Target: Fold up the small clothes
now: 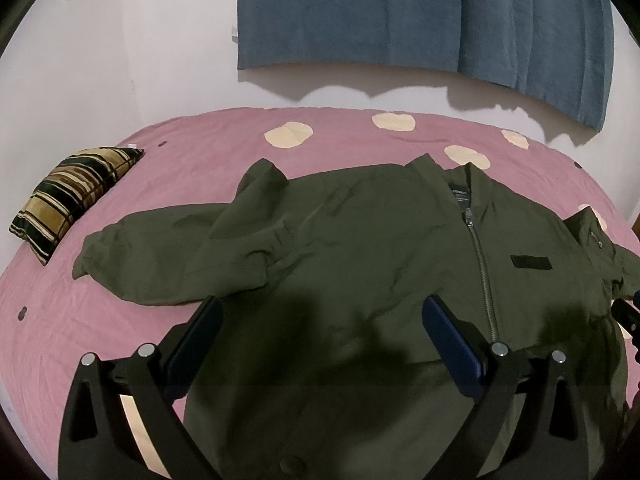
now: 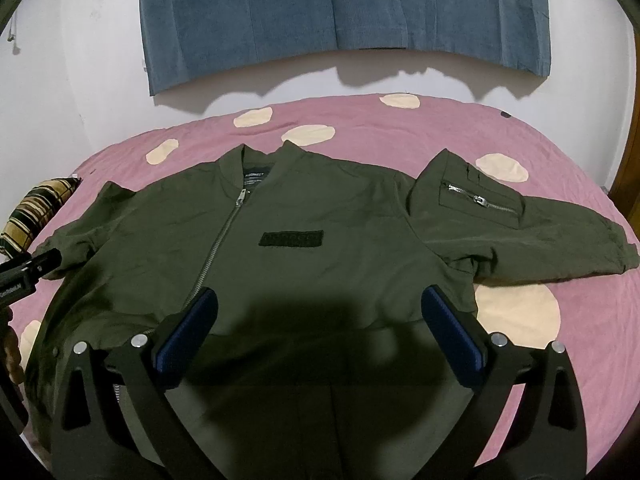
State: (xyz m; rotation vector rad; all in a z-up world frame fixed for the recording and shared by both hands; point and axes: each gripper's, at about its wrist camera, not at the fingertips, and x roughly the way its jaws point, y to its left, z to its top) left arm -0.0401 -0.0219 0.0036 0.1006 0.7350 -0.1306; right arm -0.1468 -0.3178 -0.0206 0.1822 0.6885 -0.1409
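An olive-green zip-up jacket (image 1: 360,248) lies front-up and spread flat on a pink bed, collar toward the wall. In the left wrist view its one sleeve (image 1: 152,264) reaches out to the left. The other sleeve (image 2: 520,224), with a zipped pocket, lies out to the right in the right wrist view. My left gripper (image 1: 322,312) hovers open above the jacket's lower left front, nothing between its blue pads. My right gripper (image 2: 320,300) hovers open above the lower right front (image 2: 320,240), also holding nothing. The left gripper's tip (image 2: 36,266) shows at the right wrist view's left edge.
The pink bedsheet (image 1: 200,168) with cream spots covers the bed. A striped black-and-gold cushion (image 1: 72,196) lies at the far left. A blue cloth (image 1: 400,16) hangs on the white wall behind the bed. A wooden edge (image 2: 632,128) stands at the far right.
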